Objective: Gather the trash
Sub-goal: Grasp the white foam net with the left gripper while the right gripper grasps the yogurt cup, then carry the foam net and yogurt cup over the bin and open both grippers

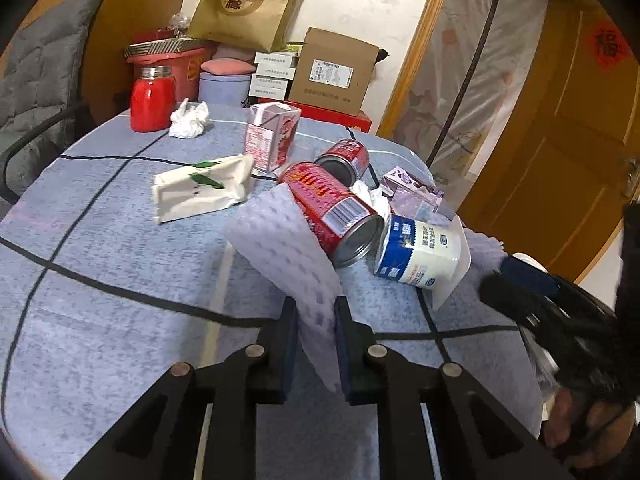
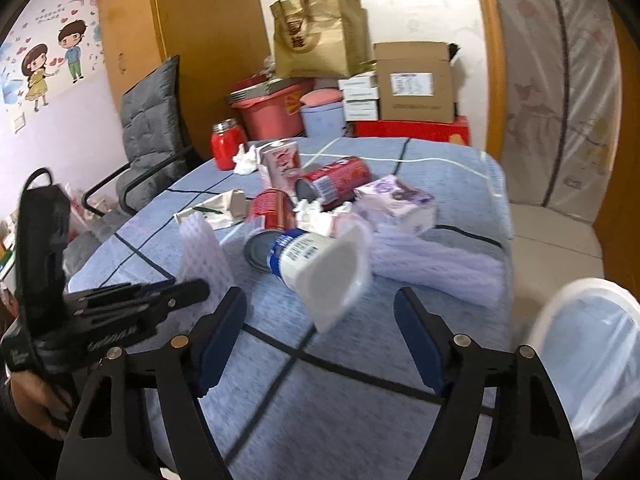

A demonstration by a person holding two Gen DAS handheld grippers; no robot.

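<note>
Foam wrap (image 1: 288,240) was clamped between the jaws of the left gripper (image 1: 316,336), rising ahead of them against a red can (image 1: 332,216). Ahead of the right gripper (image 2: 320,344), whose jaws were held apart, a yogurt cup (image 2: 320,268) was seen.

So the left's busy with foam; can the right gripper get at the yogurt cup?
Probably yes: the right gripper is open, and the tipped yogurt cup lies just ahead with only bare tablecloth between.
</note>
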